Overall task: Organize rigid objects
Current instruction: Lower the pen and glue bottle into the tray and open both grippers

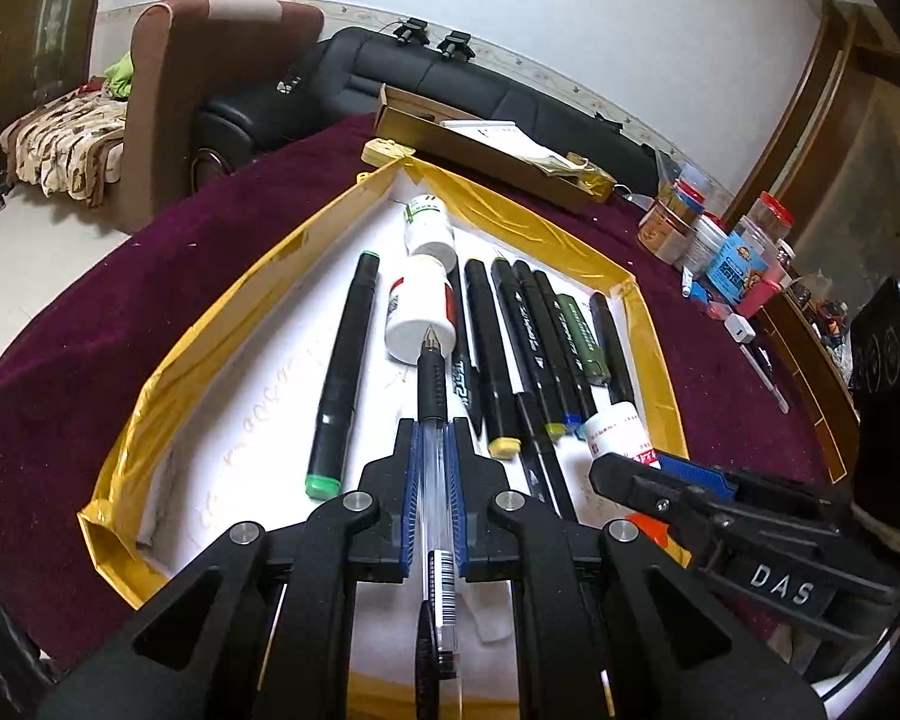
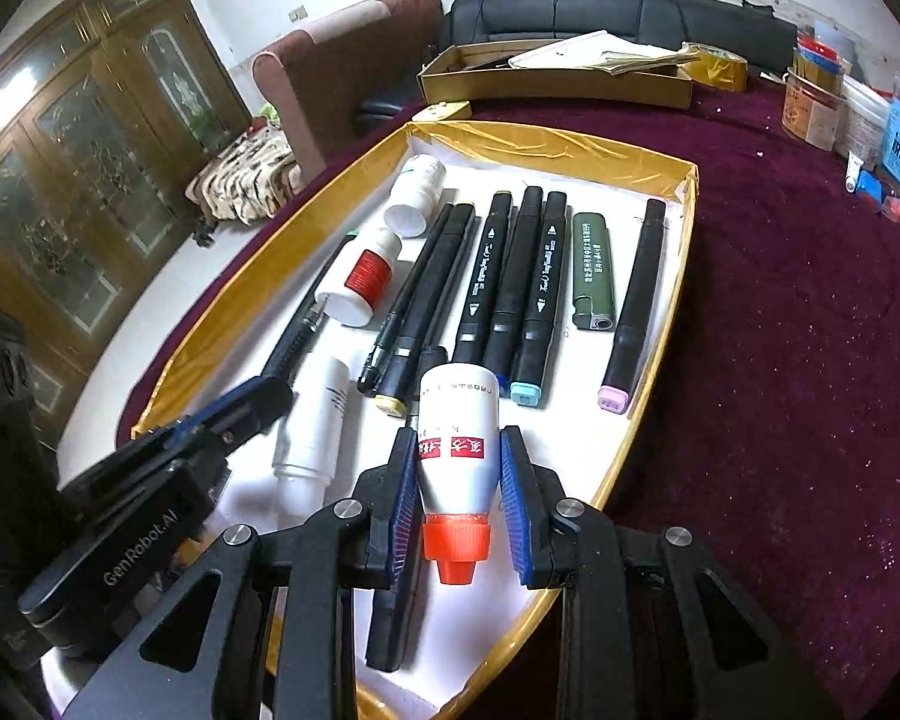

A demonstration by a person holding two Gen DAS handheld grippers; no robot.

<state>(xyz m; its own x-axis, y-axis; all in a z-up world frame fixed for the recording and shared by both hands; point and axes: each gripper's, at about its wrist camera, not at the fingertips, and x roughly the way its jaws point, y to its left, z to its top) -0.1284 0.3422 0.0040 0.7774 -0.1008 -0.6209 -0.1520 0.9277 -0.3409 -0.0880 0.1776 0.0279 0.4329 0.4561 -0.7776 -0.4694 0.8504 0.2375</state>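
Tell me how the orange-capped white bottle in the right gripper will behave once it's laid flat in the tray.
The bottle looks round-bodied, so it will probably roll unless it rests against the markers. Its smooth plastic may slide on the tray's white lining. It looks stiff: the right gripper pinches it without any visible denting.

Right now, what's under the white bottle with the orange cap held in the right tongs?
Under the white bottle with the orange cap shows the gold-edged tray's white liner; directly beneath, the bottle hides whatever lies there.
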